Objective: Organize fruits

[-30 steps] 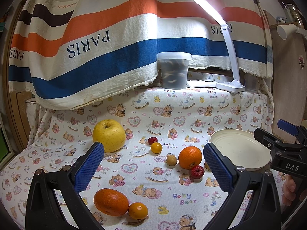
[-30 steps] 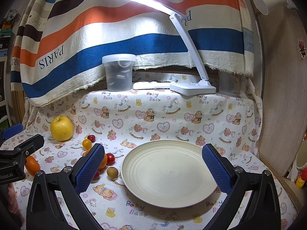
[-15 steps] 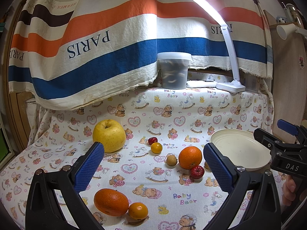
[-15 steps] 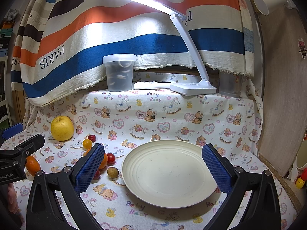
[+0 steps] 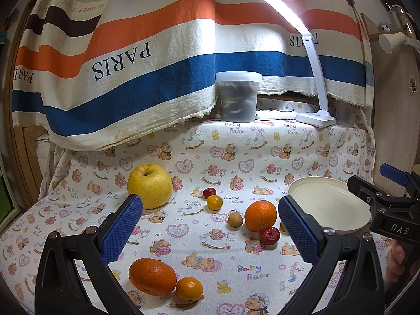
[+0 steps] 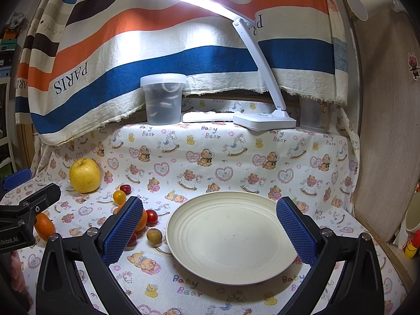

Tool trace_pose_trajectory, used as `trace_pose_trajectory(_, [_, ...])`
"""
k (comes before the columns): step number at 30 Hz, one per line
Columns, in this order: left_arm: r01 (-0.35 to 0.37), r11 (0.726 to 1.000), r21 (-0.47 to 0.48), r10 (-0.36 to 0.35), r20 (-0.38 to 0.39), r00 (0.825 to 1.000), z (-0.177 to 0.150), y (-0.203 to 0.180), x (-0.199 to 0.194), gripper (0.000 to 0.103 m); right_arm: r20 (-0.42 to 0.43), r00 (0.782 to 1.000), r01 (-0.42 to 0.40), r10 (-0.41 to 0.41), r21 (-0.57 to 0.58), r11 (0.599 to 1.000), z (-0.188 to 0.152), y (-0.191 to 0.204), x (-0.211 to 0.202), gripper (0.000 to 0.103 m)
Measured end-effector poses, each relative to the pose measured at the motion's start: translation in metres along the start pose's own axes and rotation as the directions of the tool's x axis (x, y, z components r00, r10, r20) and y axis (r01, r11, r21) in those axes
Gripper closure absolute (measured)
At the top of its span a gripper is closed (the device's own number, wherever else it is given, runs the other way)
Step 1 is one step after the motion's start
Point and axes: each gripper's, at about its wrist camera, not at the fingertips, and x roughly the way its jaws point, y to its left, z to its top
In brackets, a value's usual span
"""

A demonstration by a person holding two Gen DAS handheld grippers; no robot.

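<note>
Fruits lie scattered on a bear-print cloth. In the left wrist view a yellow apple [image 5: 149, 189] sits far left, an orange [image 5: 260, 215] mid-right, a small red apple [image 5: 270, 235] and a brown round fruit [image 5: 235, 219] beside it. Nearer lie a large orange [image 5: 152, 276] and a small mandarin [image 5: 189, 288]. My left gripper [image 5: 210, 232] hangs open above the cloth, holding nothing. The cream plate [image 6: 228, 236] is empty under my open right gripper [image 6: 210, 232]. The right gripper [image 5: 393, 197] also shows at the left wrist view's right edge, over the plate [image 5: 325, 204].
A lidded plastic tub [image 5: 239, 95] and a white desk lamp [image 5: 316, 119] stand on a raised ledge at the back, under a striped hanging cloth [image 5: 131, 60]. A wooden panel [image 6: 386, 131] bounds the right side. A person's hand [image 5: 397, 262] holds the right gripper.
</note>
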Motion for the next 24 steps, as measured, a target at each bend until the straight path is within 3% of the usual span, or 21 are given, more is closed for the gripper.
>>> trace_pose_trajectory(17, [-0.006,1.0,0.002,0.006,0.005,1.0,0.0006,0.0018,-0.0008,0.0,-0.004,1.0,-0.001,0.001,-0.001,1.0,0.0008,0.0011,0.0003,0.001])
trace_pose_trajectory(21, [-0.006,1.0,-0.005,0.006,-0.014,1.0,-0.0001,0.0048,0.0031,0.0,-0.003,0.999,0.054,-0.054,0.019,0.998,-0.0016,-0.0032,0.0023,0.001])
trace_pose_trajectory(24, [-0.006,1.0,-0.009,0.006,-0.012,1.0,-0.0003,0.0058,0.0027,0.0,-0.004,0.999,0.034,-0.034,0.025,0.999,-0.0029,-0.005,0.0003,0.001])
